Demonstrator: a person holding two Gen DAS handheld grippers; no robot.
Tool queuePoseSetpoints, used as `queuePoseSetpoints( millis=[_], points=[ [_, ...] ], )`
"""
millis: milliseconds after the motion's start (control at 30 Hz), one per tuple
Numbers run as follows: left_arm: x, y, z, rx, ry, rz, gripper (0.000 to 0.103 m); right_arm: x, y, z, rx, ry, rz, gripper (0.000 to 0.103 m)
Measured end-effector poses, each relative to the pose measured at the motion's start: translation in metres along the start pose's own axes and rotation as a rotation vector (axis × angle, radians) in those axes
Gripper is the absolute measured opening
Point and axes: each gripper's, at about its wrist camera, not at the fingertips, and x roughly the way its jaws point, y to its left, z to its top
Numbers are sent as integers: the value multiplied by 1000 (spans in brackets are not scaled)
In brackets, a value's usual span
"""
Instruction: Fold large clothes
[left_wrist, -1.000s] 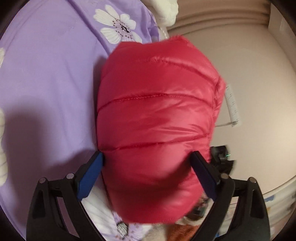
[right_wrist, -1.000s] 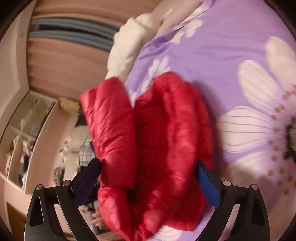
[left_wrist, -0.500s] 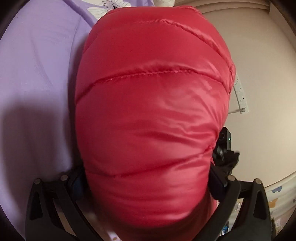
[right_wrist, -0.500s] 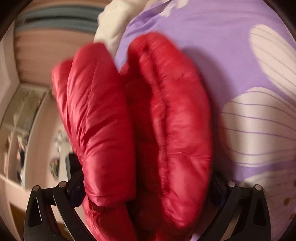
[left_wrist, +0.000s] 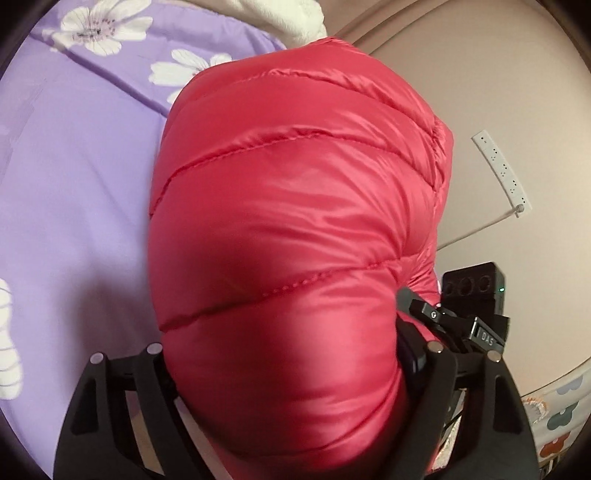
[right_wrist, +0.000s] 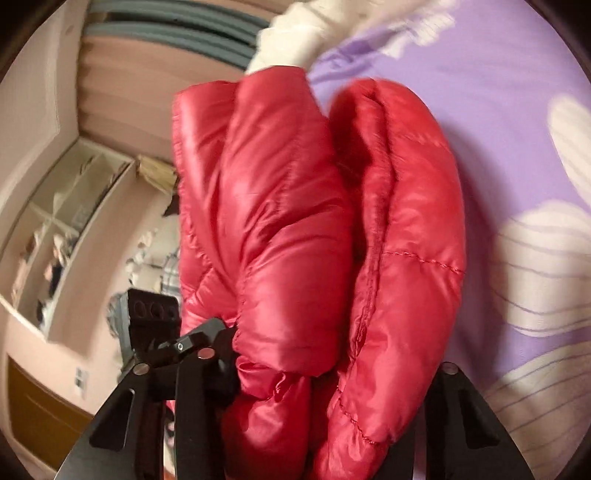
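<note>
A red quilted puffer jacket (left_wrist: 295, 236) bulges between the jaws of my left gripper (left_wrist: 284, 365) and hides both fingertips; the gripper is shut on it. In the right wrist view the same jacket (right_wrist: 317, 240) hangs in several thick folds between the jaws of my right gripper (right_wrist: 332, 373), which is shut on it too. The jacket is held above a purple bedsheet with white flowers (left_wrist: 74, 192), which also shows in the right wrist view (right_wrist: 517, 147). The other gripper's black body shows at the jacket's right edge (left_wrist: 469, 314) and at its left edge (right_wrist: 155, 332).
A white fluffy blanket (left_wrist: 288, 18) lies at the far end of the bed, also in the right wrist view (right_wrist: 295, 40). A beige wall with a white power strip (left_wrist: 502, 170) is on the right. Shelves with clutter (right_wrist: 62, 229) stand off the bed.
Both grippers have closed in on the jacket and their blue pads are now buried in it. The jacket bundle has come closer and fills more of both views.
</note>
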Motion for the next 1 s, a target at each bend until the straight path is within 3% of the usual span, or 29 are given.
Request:
queuePoseSetpoints(
  millis=[267, 433, 533, 633, 733, 800, 867, 933, 1000],
  points=[
    [-69, 38, -5, -38, -122, 52, 84, 68, 43, 13, -73, 83, 76, 43],
    [-102, 101, -3, -150, -170, 59, 86, 128, 62, 21, -103, 178, 60, 44],
    [-100, 135, -7, -274, -137, 58, 90, 154, 51, 11, -45, 218, 34, 55],
    [-105, 131, -9, -280, -92, 68, 90, 149, 46, 1, -81, 219, -12, 78],
    [-139, 114, -17, -193, -197, 166, 90, 139, 46, 7, -89, 191, -38, 79],
    [-164, 98, -26, -145, -308, 257, 82, 137, 52, 4, -82, 185, -55, 79],
    [-179, 90, -35, -113, -334, 323, 69, 127, 69, 1, -102, 173, -96, 79],
    [-188, 80, -47, -100, -350, 260, 66, 116, 83, 8, -164, 143, -138, 79],
    [-169, 64, -43, -83, -357, 224, 62, 103, 103, 10, -247, 97, -180, 79]
  ],
)
